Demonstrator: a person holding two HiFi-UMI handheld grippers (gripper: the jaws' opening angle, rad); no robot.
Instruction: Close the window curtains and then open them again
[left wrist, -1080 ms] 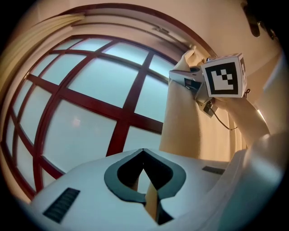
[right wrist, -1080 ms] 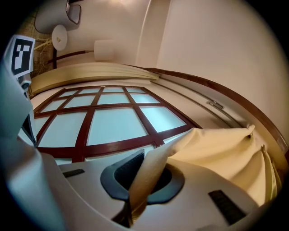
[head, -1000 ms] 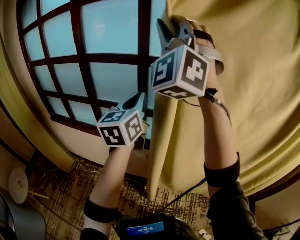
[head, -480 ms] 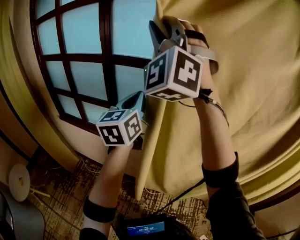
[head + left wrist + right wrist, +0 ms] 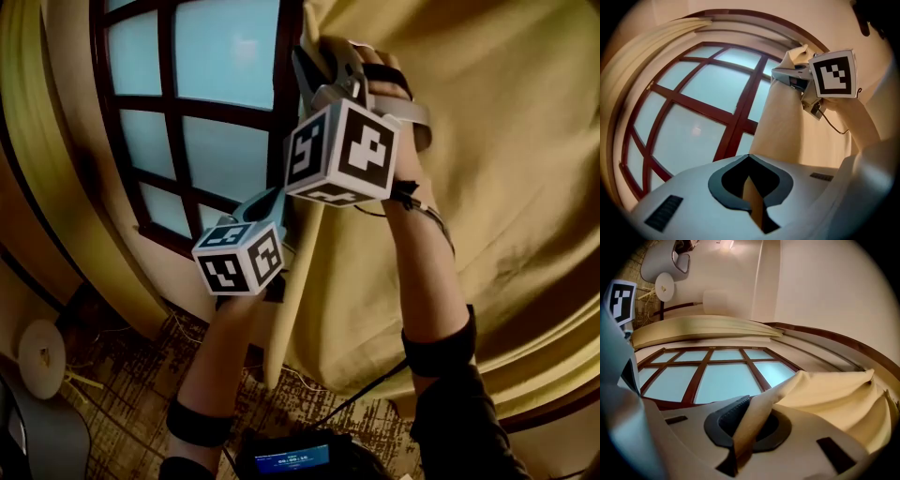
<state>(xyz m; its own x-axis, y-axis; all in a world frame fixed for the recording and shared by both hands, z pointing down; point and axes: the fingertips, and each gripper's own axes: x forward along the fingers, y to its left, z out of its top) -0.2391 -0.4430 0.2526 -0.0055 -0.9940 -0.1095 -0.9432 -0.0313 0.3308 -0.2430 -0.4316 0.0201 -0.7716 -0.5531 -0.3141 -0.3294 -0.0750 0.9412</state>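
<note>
Since the earlier frames the yellow curtain (image 5: pixel 506 141) is sliding leftward across the window (image 5: pixel 225 66). Its leading edge is covering more of the glass, and both grippers are travelling with it. The curtain is hanging on the right of the head view and filling most of that side. Its edge is folding into a narrow upright pleat just beside the dark red window bars.

The right gripper (image 5: pixel 314 70) is clamping that edge high up, its jaws closed on a fold of cloth that is standing between the pads in the right gripper view. The left gripper (image 5: pixel 274 208) is pinching the same edge lower down, its jaws pressed together on a thin strip of fabric.

A second curtain (image 5: pixel 52 178) is hanging gathered at the window's left side. Below, patterned carpet (image 5: pixel 122 375) is showing, with a round white disc (image 5: pixel 37 361) at lower left. A small lit screen (image 5: pixel 291 457) is glowing at the bottom edge.
</note>
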